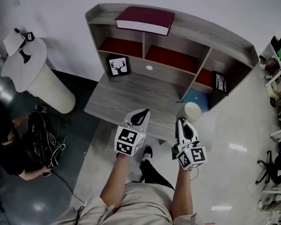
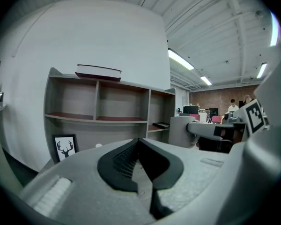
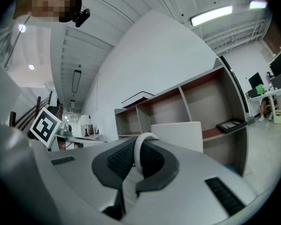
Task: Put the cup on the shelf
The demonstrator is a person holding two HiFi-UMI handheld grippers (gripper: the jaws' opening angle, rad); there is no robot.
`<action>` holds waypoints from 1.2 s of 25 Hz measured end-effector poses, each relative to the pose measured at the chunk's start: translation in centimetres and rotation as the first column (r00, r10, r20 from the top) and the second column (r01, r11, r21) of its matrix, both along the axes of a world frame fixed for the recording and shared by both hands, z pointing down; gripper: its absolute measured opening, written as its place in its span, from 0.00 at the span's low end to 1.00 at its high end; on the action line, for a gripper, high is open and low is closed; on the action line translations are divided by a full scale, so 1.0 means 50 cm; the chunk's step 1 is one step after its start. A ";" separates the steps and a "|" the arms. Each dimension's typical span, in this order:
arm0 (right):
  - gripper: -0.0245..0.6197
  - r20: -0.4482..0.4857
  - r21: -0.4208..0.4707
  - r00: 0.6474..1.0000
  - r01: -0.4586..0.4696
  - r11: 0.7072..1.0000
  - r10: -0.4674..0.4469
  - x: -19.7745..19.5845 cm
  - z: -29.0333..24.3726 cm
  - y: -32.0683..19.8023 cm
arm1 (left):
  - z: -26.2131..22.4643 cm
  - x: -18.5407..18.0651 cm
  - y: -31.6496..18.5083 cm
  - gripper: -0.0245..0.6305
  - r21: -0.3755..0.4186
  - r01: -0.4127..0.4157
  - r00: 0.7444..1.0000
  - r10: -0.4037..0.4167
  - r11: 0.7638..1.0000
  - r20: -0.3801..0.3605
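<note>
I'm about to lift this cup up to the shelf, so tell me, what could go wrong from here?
1. The right gripper holds the cup only by its thin handle, so the cup could swing or slip from the jaws on the lift.
2. The right-hand compartment of the shelf, nearest the cup, already holds a framed picture. The cup might bump it or land on it.

Left tongs [image 1: 141,112], right tongs [image 1: 181,121] closed

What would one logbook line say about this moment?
left gripper: shut, empty | right gripper: shut on handle of cup | cup: not yet on shelf
</note>
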State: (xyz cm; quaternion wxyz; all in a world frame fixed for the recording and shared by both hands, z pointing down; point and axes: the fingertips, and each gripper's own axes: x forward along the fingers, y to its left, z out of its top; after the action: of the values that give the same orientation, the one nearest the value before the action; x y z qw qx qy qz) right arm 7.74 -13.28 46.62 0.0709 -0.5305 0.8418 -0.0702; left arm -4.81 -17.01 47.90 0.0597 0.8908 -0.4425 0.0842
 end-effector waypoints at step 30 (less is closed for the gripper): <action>0.07 -0.059 0.127 0.995 0.084 0.988 -0.077 -0.059 -0.079 -0.392 | -0.062 0.026 -0.328 0.05 0.065 -0.006 0.999 0.004 0.998 0.041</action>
State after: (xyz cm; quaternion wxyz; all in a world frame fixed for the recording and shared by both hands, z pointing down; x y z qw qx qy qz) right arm 4.82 -32.89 42.68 0.0796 -0.4919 0.8670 -0.0043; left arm -3.49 -33.39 44.81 0.0214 0.8914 -0.4439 0.0882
